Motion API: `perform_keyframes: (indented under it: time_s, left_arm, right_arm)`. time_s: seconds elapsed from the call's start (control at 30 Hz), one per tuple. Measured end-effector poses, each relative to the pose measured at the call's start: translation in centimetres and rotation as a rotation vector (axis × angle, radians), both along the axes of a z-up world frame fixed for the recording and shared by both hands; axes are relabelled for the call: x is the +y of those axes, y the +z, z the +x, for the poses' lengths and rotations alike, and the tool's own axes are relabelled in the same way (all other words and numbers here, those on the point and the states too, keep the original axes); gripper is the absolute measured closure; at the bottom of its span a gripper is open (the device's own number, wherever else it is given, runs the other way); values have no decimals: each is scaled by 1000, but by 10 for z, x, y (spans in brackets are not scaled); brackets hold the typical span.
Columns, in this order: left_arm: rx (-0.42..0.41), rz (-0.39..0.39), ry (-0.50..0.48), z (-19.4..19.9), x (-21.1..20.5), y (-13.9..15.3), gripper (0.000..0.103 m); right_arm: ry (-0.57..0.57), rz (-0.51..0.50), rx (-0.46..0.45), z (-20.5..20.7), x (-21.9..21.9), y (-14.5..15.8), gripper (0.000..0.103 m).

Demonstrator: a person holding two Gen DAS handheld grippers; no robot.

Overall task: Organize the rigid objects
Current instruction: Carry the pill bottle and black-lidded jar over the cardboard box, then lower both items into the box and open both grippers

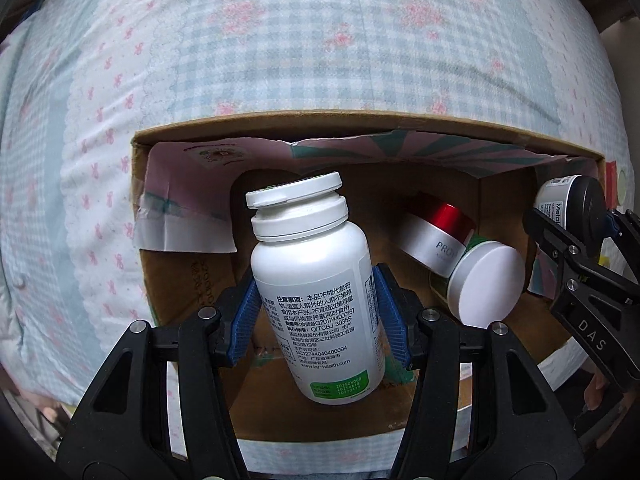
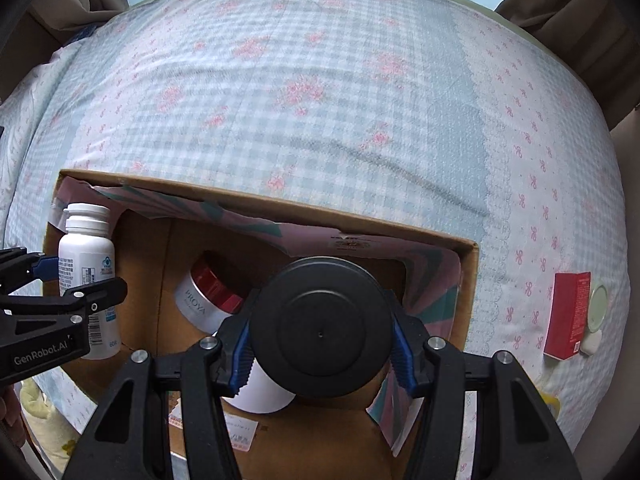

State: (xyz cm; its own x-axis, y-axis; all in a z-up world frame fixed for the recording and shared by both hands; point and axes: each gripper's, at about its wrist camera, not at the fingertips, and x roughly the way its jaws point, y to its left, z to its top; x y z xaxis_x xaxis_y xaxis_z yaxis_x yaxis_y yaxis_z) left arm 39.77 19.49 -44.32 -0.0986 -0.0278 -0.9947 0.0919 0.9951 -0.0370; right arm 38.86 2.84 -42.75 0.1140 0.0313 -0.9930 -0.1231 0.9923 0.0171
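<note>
My left gripper (image 1: pixel 318 316) is shut on a white pill bottle (image 1: pixel 316 292) with a white flip cap, held over the left part of an open cardboard box (image 1: pixel 360 128). From the right wrist view the same white bottle (image 2: pixel 88 276) and the left gripper (image 2: pixel 76 280) show at the left edge. My right gripper (image 2: pixel 320 344) is shut on a black-lidded jar (image 2: pixel 320 320), seen lid-on above the box (image 2: pixel 472 280). That black-lidded jar (image 1: pixel 576 208) appears at the right edge of the left wrist view. Inside the box lie a red-lidded silver jar (image 1: pixel 436 236) and a white-lidded jar (image 1: pixel 486 280).
The box rests on a bed with a blue checked, pink-flowered sheet (image 2: pixel 320 100). Its inner flaps are folded in, patterned pink and teal (image 1: pixel 192 192). To the right of the box lie a red carton (image 2: pixel 568 316), a pale green round lid (image 2: pixel 598 306) and a small white piece (image 2: pixel 592 342).
</note>
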Motion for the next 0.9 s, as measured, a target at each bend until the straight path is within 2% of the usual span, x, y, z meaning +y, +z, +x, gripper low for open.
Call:
perform_keyframes:
  time_s: [0.3,0.4,0.43,0.47,0.5,0.53,0.57,0.63,0.9]
  left_arm:
    - [38,25,-47,6,-8,-23,53]
    - [-12,1,-79,7,-15,-11,53]
    - [-35,7,-103,8,-19,-5,47]
    - [-54,13,-122,8,-22,1,18]
    - [-71,20,-136,8,-25,5,1]
    - [-84,20,-148,8,-27,9,0]
    - [-91,13,-150,7,-27,12,0]
    - [-80,-4,-134,5,-24,13,0]
    - [-87,-18,-112,-6,-12,24,0]
  right_arm:
    - [27,-49,20,7,2,-24,51]
    - [18,-44,10,10,1,-23,51]
    - [13,-34,9,10,1,-22,50]
    - [9,-29,1,11,0,-21,50]
    - [1,-23,-20,10,-1,-18,35]
    - [-6,7,-41,11,-3,-14,10]
    - [-19,25,-48,11,-4,-11,4]
    - [-19,43,-48,11,-3,-7,1]
    - [-44,43,-47,3,-5,1,1]
